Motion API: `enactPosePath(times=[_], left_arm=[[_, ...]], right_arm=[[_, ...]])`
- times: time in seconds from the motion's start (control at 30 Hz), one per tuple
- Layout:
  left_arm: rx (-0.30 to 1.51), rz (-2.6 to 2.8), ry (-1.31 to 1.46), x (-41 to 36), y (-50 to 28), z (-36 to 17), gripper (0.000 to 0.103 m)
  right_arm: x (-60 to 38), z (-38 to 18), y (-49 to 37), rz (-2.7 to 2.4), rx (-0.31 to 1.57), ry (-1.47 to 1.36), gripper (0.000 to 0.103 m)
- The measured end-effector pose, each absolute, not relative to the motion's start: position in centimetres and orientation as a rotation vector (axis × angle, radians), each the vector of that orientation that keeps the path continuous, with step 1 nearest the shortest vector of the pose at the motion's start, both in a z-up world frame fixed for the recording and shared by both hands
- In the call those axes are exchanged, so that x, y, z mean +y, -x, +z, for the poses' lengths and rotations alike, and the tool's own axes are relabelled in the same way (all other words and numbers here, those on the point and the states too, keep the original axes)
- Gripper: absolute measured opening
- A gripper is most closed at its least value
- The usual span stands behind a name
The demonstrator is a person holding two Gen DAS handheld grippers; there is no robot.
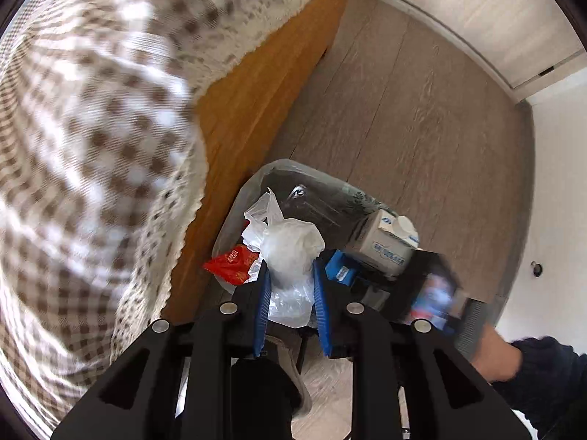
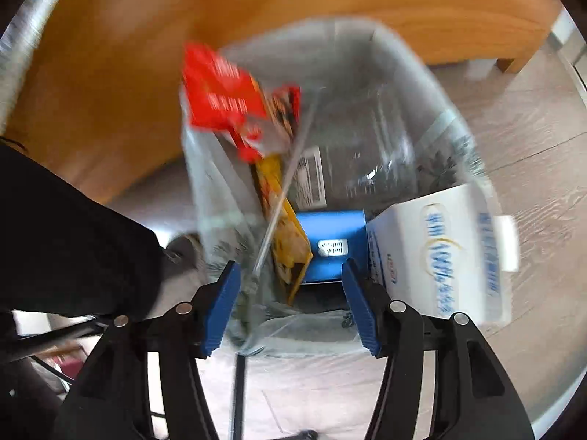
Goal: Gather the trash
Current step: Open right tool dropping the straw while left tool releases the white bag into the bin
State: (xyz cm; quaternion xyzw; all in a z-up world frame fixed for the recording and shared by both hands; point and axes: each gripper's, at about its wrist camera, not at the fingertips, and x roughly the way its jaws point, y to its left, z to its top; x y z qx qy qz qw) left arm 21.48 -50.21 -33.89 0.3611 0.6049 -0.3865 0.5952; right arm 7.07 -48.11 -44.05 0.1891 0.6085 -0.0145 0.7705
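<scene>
A bin (image 1: 319, 183) lined with clear plastic stands on the floor beside the bed. My left gripper (image 1: 291, 275) hangs over it, shut on a crumpled clear plastic bag (image 1: 293, 245). A red wrapper (image 1: 233, 262) lies at the bin's left rim, with a white carton (image 1: 385, 242) and a blue box (image 1: 339, 267) on the right. In the right wrist view my right gripper (image 2: 291, 304) stands open above the bin (image 2: 385, 117). The blurred red wrapper (image 2: 220, 99) is loose beyond its pads, near a yellow packet (image 2: 282, 227), the blue box (image 2: 330, 245) and the carton (image 2: 440, 249).
A wooden bed frame (image 1: 249, 110) with a checked cover (image 1: 91, 146) runs close along the bin's left side. Grey wood-look floor (image 1: 422, 128) stretches to white cupboard doors (image 1: 495, 18). A hand in a dark sleeve (image 1: 495, 355) is at the lower right.
</scene>
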Motion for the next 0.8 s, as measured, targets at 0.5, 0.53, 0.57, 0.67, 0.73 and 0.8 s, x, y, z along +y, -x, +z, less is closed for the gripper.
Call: enactPosePath(times=[0.5,0.53,0.57,0.67,0.73,0.8], left_arm=[[1.370,-0.809,-0.887,-53.8,-22.9,-39.4,0.056],[1.367,-0.809,-0.868,-53.9,-23.1,-39.3,0.056],[1.365,-0.808,-0.854,-53.9,-23.3,-39.1,0.056],[1.372,-0.818,-0.837,-53.7,-23.2,-38.5,0.056],[1.379,-0.827,-0.846,-53.6,-23.0,-38.1,0.056],[1.393,-0.838,-0.855,-53.4,-22.7,-37.5,0.066]], right_arm=[[-52.7,-37.2,-5.0,-0.120,1.126,-0.521,0.056],[-52.7,-37.2,-5.2,-0.114,1.132,-0.515,0.056],[-52.6,-37.1,-5.3,-0.115,1.135,-0.507,0.056],[-52.5,-36.5,-5.1,-0.119,1.147,-0.501,0.056],[-52.2,-36.4,-5.1,-0.134,1.159,-0.488,0.056],[-52.2,-36.1,-5.2,-0.152,1.174,-0.467,0.056]])
